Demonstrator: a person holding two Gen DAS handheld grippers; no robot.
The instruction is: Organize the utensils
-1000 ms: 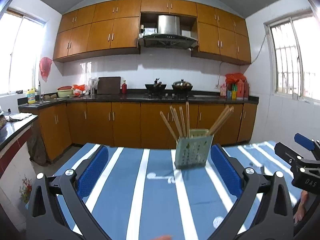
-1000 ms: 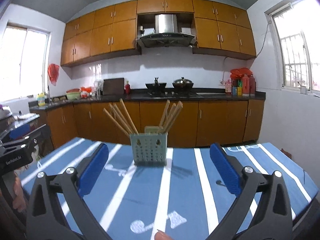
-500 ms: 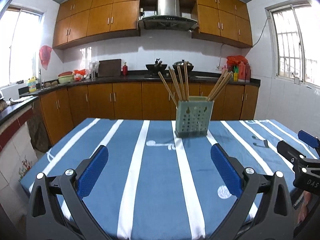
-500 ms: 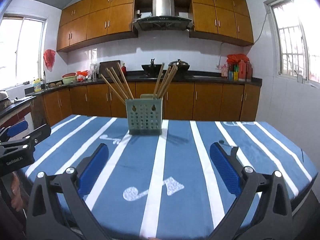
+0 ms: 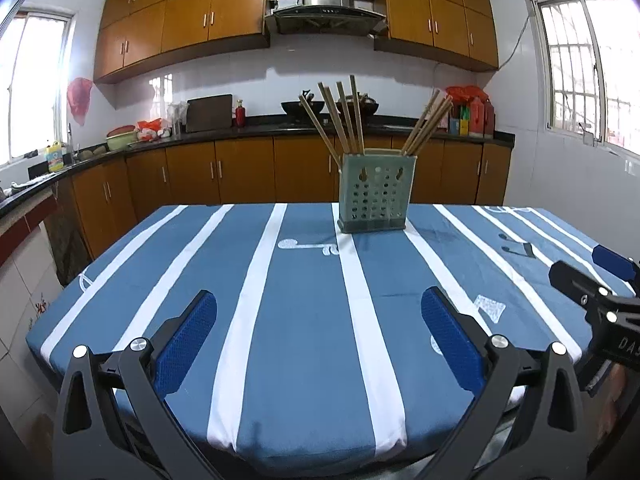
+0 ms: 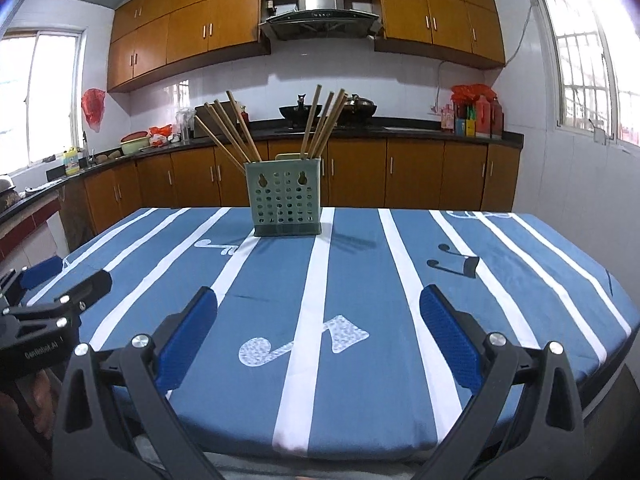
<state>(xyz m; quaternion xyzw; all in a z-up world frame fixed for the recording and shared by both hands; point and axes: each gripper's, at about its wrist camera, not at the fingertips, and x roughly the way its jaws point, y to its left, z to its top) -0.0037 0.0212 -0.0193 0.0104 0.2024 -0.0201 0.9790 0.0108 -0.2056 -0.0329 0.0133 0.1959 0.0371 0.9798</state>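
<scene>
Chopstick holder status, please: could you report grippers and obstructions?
Left gripper open, empty. Right gripper open, empty. Chopstick holder upright, far table side. Path clear.

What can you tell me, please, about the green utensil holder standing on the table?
The utensil holder is a pale green box, seemingly plastic, with round holes across its near face, two keyhole slots near the rim and a darker base. It stands upright towards the far side of the blue striped tablecloth. Wooden chopsticks lean out in two bunches, one at each end. Neither gripper touches it; both are well short of it.
</scene>
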